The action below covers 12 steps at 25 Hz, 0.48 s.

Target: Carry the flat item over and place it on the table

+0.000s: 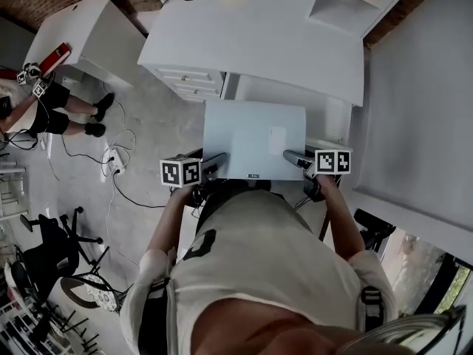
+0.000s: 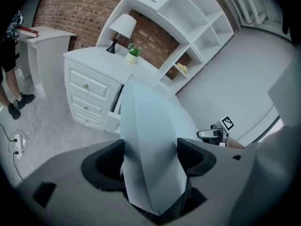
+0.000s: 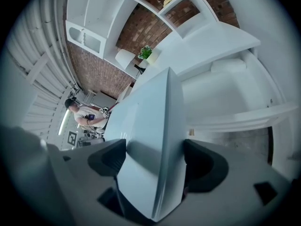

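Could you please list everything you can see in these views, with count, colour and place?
panel: 1, pale blue-grey, held before the desk
desk: 1, white, ahead of the panel
drawers: 1 set, white, under the desk's left end
lamp: 1, white shade, on the desk's back
plant: 1, green, beside the lamp
shelves: 1 unit, white, against the brick wall
side table: 1, white, far left
red item: 1, on the side table
other person: 1, dark shorts, far left
power strip: 1, white, on the floor
chair: 1, black, lower left
left claw: 1, grey, shut on the panel
right claw: 1, grey, shut on the panel
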### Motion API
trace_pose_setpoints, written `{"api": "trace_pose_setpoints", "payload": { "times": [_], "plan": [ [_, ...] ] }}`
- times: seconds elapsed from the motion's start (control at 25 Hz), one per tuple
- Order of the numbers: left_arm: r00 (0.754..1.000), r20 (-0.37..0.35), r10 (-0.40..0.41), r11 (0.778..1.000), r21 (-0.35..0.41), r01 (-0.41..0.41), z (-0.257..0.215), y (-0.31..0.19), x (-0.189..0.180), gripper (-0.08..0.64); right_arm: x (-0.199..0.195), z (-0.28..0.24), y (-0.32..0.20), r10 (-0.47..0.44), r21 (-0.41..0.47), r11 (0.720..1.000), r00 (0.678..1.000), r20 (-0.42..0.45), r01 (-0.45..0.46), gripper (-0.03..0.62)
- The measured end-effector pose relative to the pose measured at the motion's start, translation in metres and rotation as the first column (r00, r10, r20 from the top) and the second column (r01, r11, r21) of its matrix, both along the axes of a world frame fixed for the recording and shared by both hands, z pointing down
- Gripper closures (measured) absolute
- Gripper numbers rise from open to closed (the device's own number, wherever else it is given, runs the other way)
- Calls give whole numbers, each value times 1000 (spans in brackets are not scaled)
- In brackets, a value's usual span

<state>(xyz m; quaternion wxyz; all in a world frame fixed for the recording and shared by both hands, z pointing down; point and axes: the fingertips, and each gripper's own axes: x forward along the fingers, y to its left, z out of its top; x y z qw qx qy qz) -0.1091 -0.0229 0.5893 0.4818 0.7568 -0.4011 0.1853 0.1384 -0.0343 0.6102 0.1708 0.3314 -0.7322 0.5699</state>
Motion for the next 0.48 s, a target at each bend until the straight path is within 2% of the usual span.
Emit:
{"api": "trace_pose_setpoints", "payload": {
  "times": [0.32, 0.48],
  "plan": [
    [994, -40, 97, 993, -64, -99, 28, -43, -3, 190, -4, 20, -20, 59, -72, 995, 995, -85, -65, 212],
    [989, -63, 136, 981, -130, -143, 48, -62, 9, 190, 9, 35, -29, 114, -111, 986, 987, -113, -127, 210]
  ]
}}
